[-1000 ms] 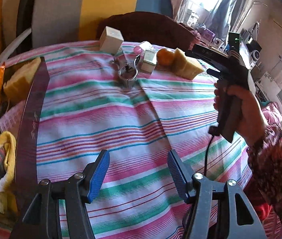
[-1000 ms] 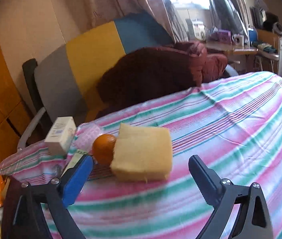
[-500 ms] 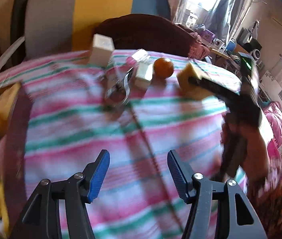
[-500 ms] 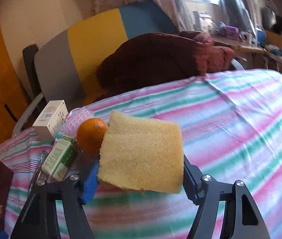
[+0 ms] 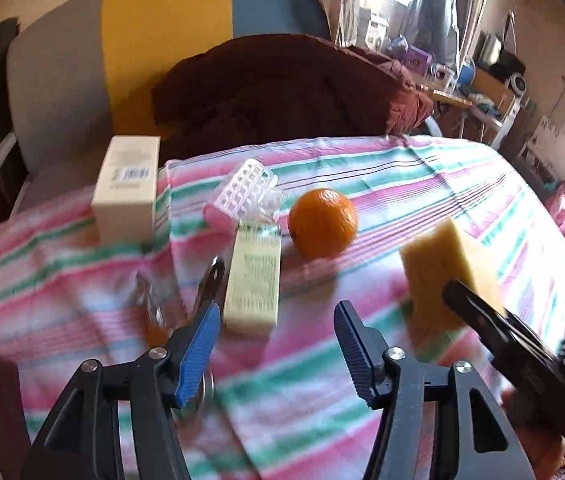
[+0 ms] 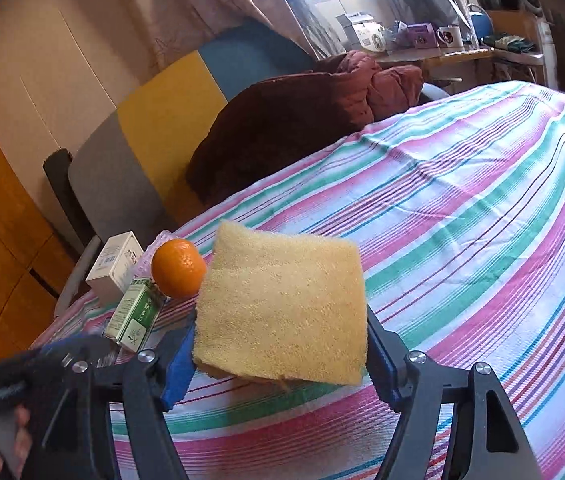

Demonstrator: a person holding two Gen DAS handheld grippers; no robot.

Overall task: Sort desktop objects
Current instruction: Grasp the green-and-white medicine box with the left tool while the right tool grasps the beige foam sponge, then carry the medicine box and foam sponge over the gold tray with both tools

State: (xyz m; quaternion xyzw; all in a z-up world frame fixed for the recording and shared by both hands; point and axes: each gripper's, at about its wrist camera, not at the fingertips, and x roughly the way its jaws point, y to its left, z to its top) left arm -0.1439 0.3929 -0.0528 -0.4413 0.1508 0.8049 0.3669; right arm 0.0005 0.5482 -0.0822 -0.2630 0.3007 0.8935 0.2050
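1. The jaws of the right gripper are clenched on the yellow sponge, which they hold up off the striped tablecloth; the jaws of the left gripper stand released with nothing between them, hovering low over the table in front of the green-and-white carton.

2. The other things to sort lie in a tight cluster at the far edge of the table: an orange, a white box, a pink-and-clear plastic case, the carton and a metal clip-like thing just beside it.

3. The sponge is soft, and the jaws seem to catch it near its lower edge. My guess is that it could bend or slide out if swung fast.

4. The orange sits very close to the carton and the plastic case. A nudge from the left gripper reaching in could send it rolling over the cloth towards the edge.

5. The two grippers are near each other, so I judge a clash likely if both move into the cluster at once.

6. The left-wrist view is smeared with motion, so the metal thing's shape cannot be told for sure.

7. Writing: the white box carries a barcode and small print, and the carton has a green label with fine text; none of it is legible, and no brand can be read.
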